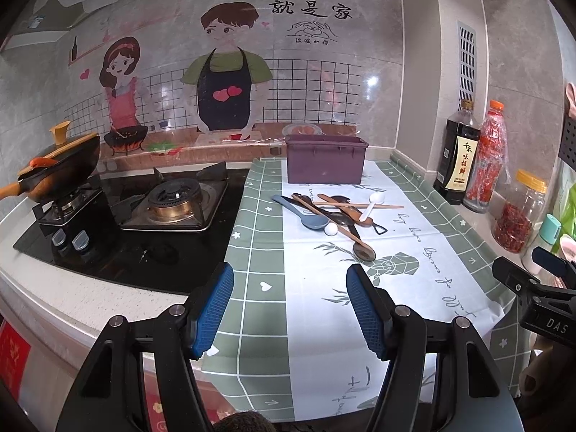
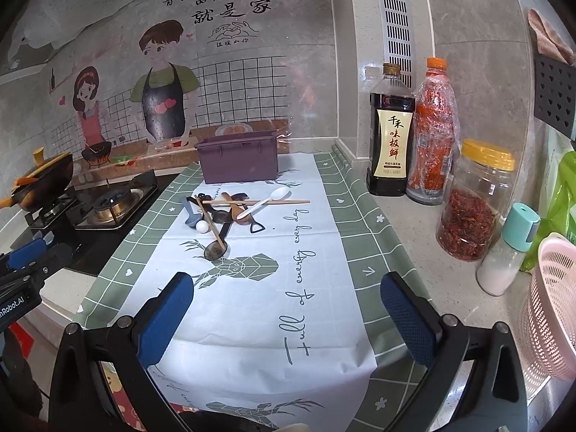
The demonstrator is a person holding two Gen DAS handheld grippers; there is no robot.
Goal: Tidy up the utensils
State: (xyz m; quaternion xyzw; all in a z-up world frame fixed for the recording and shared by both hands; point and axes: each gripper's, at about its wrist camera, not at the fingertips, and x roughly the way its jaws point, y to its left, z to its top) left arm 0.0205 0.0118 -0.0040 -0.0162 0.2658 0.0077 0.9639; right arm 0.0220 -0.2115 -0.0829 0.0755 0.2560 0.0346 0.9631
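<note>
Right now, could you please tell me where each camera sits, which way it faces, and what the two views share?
Left wrist: rides the left tool, looking forward over the counter at the utensil pile and purple bin, stove to the left; both blue pads show, apart, and the right tool at the right edge.
Right wrist: rides the right tool, facing the same way from further right, bottles and chili jar close by; its pads show, apart, and the left tool at the left edge.
Shared: pile, bin, stove, tablecloth.
</note>
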